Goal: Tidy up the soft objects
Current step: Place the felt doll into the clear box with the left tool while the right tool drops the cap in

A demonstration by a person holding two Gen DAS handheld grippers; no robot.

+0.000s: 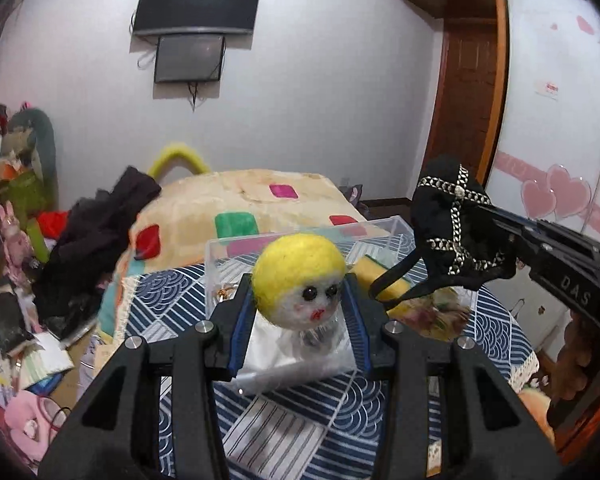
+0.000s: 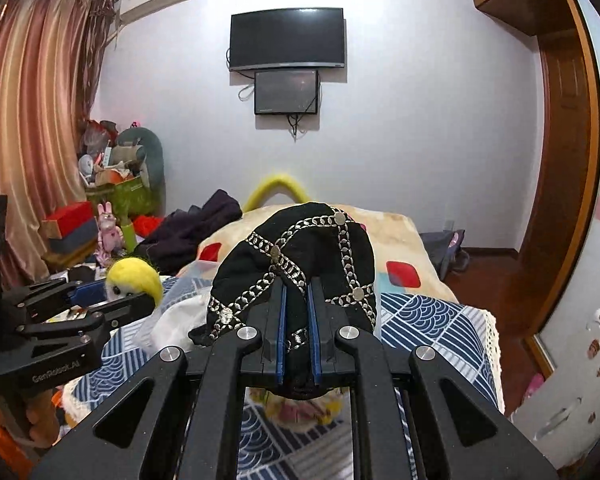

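While the left gripper (image 1: pixel 298 300) is held above the worktop (image 1: pixel 284 420), a felt doll (image 1: pixel 298 280) with a yellow top, black bead eyes and a red mouth is gripped between its jaws, whose blue pads press on either side of the doll's white face. The doll is kept clear of the blue patterned cloth (image 1: pixel 172 304) that covers the worktop. Just beyond the doll, a clear box (image 1: pixel 380 226) is seen on the cloth, with a yellow sponge (image 1: pixel 376 276) at its right side. A clear flat lid or sheet is seen under the jaws, though its exact nature cannot be told.

To the right, a black cap (image 2: pixel 300 256) trimmed with silver chain is pinched by the closed jaws of the right gripper (image 2: pixel 298 332); the fabric is caught between the blue pads and the cap is raised above the cloth. In the left wrist view the cap (image 1: pixel 456 220) is shown near the box's right end, with a black strap hanging from it toward the sponge.

Farther off, a cream blanket (image 1: pixel 260 204) with coloured squares is spread over the bed, and dark clothes (image 1: pixel 104 236) are heaped at its left. On the far wall a TV (image 2: pixel 287 38) is mounted above a smaller screen.
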